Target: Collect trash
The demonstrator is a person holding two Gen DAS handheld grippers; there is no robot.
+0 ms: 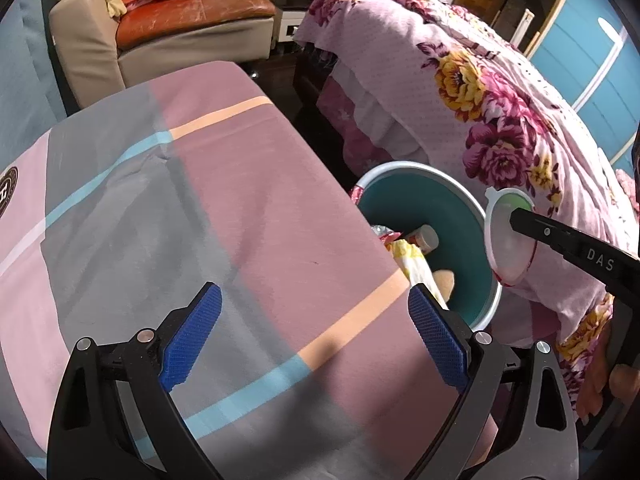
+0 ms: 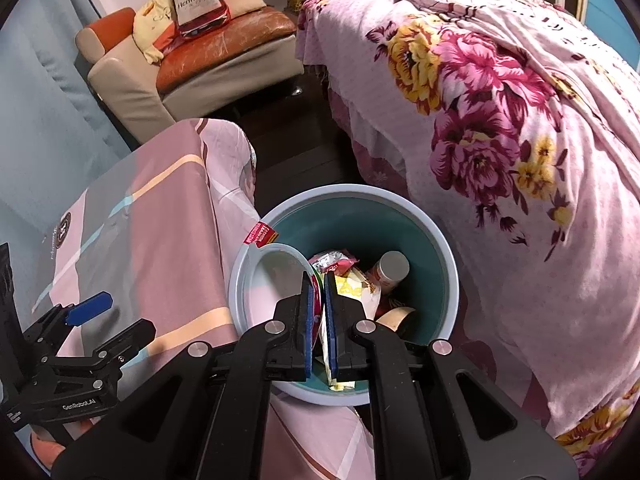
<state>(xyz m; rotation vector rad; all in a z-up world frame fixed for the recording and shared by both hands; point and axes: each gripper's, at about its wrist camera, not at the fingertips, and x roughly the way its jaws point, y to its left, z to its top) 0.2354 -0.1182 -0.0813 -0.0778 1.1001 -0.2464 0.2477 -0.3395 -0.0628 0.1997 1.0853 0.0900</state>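
Observation:
A teal trash bin with a pale rim (image 2: pixel 448 264) stands on the floor between the cloth-covered table and the bed; it also shows in the left wrist view (image 1: pixel 460 216). Inside lie wrappers (image 2: pixel 334 262), a small bottle with a grey cap (image 2: pixel 392 268) and other trash. My right gripper (image 2: pixel 319 300) is shut on the rim of a clear plastic lid (image 2: pixel 276 284) and holds it over the bin; the lid shows in the left wrist view (image 1: pixel 506 236) too. My left gripper (image 1: pixel 316 320) is open and empty above the table.
The table wears a pink, grey and blue checked cloth (image 1: pixel 200 200). A bed with a floral pink cover (image 2: pixel 520 140) is on the right. An armchair (image 2: pixel 192 60) with a large bottle-shaped cushion (image 2: pixel 200 0) stands at the back.

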